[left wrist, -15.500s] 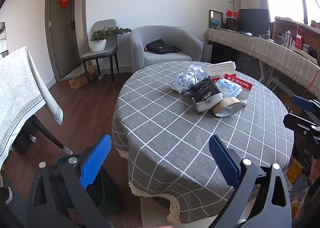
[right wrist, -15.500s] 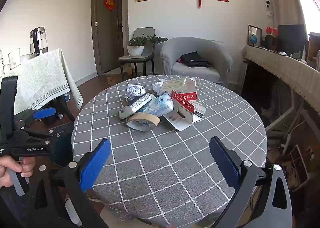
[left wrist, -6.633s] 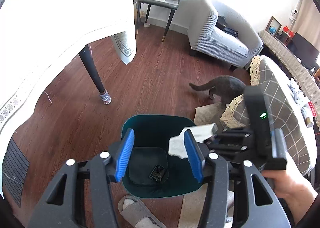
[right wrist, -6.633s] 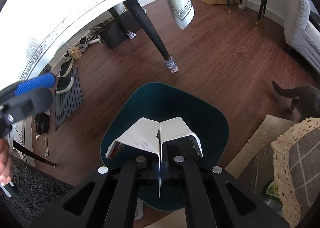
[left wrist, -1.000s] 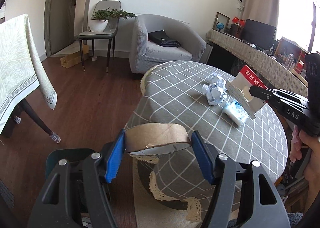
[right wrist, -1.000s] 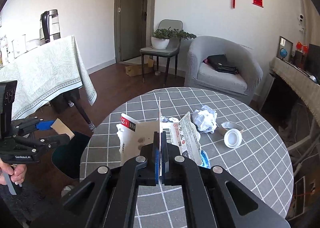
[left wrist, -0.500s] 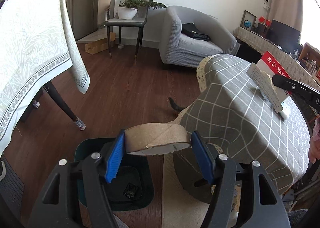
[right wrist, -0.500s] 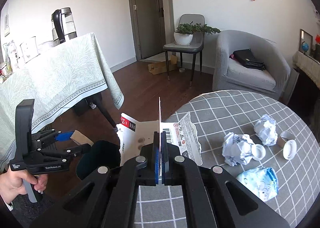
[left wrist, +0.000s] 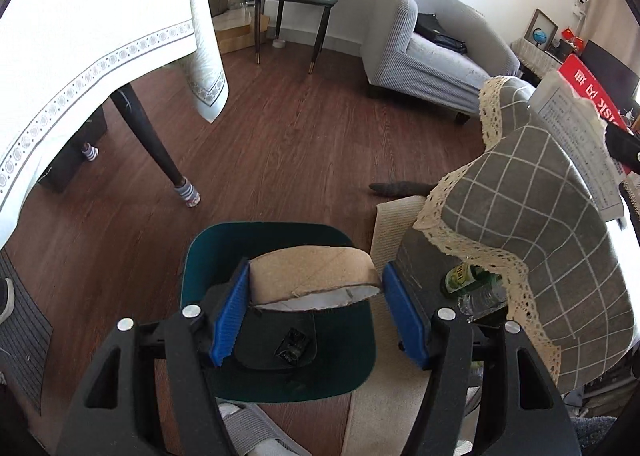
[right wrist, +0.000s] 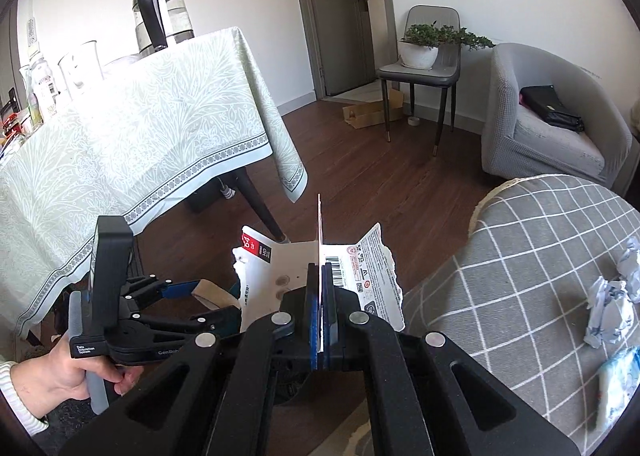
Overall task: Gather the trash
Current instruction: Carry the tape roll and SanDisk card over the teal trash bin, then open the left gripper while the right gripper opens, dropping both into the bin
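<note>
Since a second ago: we are swinging both grippers away from the round table and down toward the floor, so the bin (left wrist: pixel 280 336) is now sitting right under the left one.
Cardboard ring: the left gripper (left wrist: pixel 314 316) is clamping the cardboard ring (left wrist: pixel 314 276) across its width, pads pressing both sides, hanging it above the bin's mouth.
Torn packet: the right gripper (right wrist: pixel 321 308) is pinching the torn packet (right wrist: pixel 320 276) with its jaws fully closed, holding it edge-up beside the round table (right wrist: pixel 540 276), not yet over the bin.
Risk, ring: we are judging that it could roll or bounce off the rim if let go off-centre, since it is sitting toward the bin's far edge.
Risk, packet: being thin and light, it could flutter past the bin, or the two grippers could knock together over the small opening.
Risk, floor: a bottle (left wrist: pixel 468 284) is standing just beside the bin, easy to nudge.
Count: one ring, one packet, one bin, two grippers.
Left on the table: two crumpled paper balls (right wrist: pixel 608 308) and one plastic wrapper (right wrist: pixel 618 384), as far as this view is showing.
</note>
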A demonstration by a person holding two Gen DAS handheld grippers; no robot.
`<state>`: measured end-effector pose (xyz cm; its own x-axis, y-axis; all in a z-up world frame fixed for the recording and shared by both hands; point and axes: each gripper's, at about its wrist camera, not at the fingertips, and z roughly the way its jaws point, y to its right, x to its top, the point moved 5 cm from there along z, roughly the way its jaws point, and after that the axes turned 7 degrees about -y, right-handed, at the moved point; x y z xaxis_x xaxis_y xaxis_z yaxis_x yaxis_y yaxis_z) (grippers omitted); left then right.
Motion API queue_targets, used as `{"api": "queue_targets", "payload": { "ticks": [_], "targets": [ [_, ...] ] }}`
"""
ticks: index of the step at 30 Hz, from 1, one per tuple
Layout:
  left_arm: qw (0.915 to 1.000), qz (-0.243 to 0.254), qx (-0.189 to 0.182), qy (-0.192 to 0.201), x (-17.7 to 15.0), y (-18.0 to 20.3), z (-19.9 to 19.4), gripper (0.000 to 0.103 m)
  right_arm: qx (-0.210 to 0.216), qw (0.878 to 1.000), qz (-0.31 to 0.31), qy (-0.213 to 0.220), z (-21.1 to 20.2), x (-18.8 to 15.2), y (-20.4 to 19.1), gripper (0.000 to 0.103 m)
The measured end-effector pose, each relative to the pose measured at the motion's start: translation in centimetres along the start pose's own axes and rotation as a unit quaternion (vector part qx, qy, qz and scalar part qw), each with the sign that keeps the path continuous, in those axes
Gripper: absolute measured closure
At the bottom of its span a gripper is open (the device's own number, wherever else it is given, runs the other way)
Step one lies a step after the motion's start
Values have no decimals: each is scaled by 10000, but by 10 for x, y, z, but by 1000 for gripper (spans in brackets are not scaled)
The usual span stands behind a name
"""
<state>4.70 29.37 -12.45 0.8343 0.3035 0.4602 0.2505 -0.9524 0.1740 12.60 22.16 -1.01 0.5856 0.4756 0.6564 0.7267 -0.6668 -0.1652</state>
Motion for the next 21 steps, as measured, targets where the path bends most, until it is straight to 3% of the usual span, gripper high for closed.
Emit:
{"api": "queue_targets", "payload": {
  "ticks": [11, 16, 21],
  "targets": [
    [9968, 17, 174, -775, -30, -29, 40, 33, 246, 9983, -54, -534, 54, -7, -29, 102],
    [9953, -30, 208, -943, -37, -37, 46, 24, 349, 9965, -37, -756, 77, -12, -37, 102],
    [9962, -72, 223, -839, -37, -45, 38, 21, 371, 9951, -57, -915, 94, -17, -43, 102]
  ]
}}
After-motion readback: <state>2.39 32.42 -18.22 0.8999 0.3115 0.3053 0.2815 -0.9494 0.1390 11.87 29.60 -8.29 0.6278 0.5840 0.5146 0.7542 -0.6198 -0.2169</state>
